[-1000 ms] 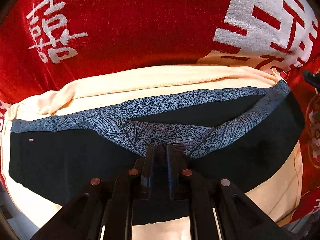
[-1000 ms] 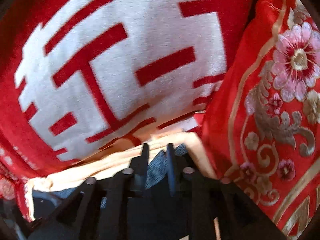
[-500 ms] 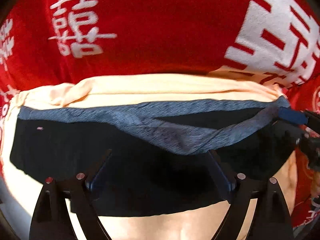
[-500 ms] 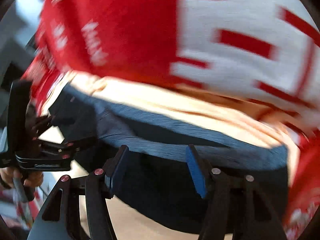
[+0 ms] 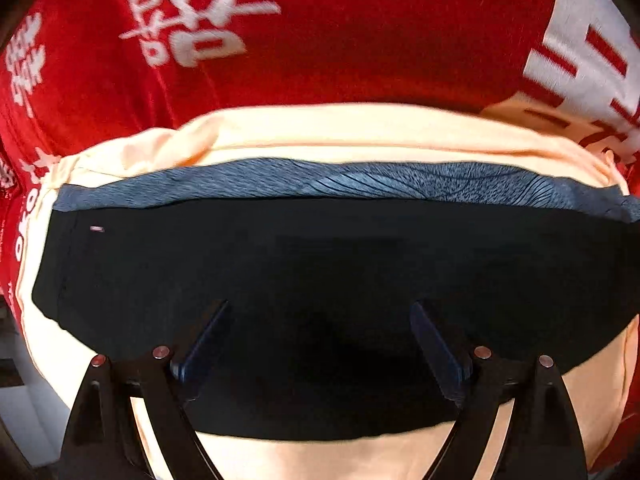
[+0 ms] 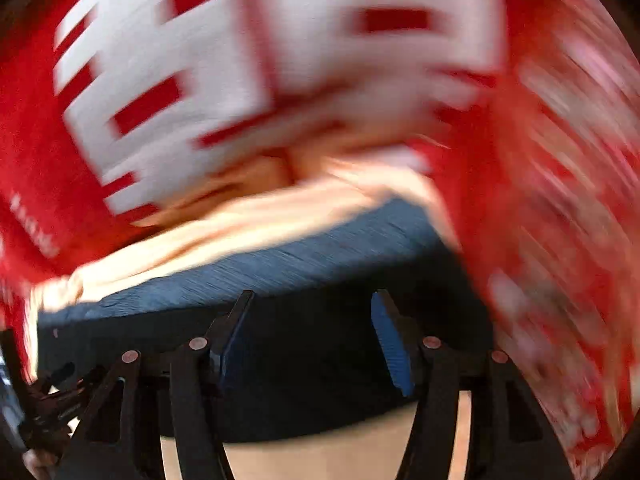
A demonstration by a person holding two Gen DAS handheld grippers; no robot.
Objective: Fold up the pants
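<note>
One pair of dark pants (image 5: 320, 264) lies folded on one cream cloth (image 5: 360, 136), directly under both tools. The left tool (image 5: 320, 332) stands wide and the right tool (image 6: 312, 320) half wide, both holding nothing, with one red blanket (image 5: 360, 40) beyond them.

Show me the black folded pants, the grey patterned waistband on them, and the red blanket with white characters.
Black folded pants (image 5: 320, 264), left wrist view, middle of the dark cloth.
Grey patterned waistband (image 5: 360, 180), left wrist view, middle of the band along the top edge.
Red blanket with white characters (image 5: 360, 48), left wrist view, plain red area.
</note>
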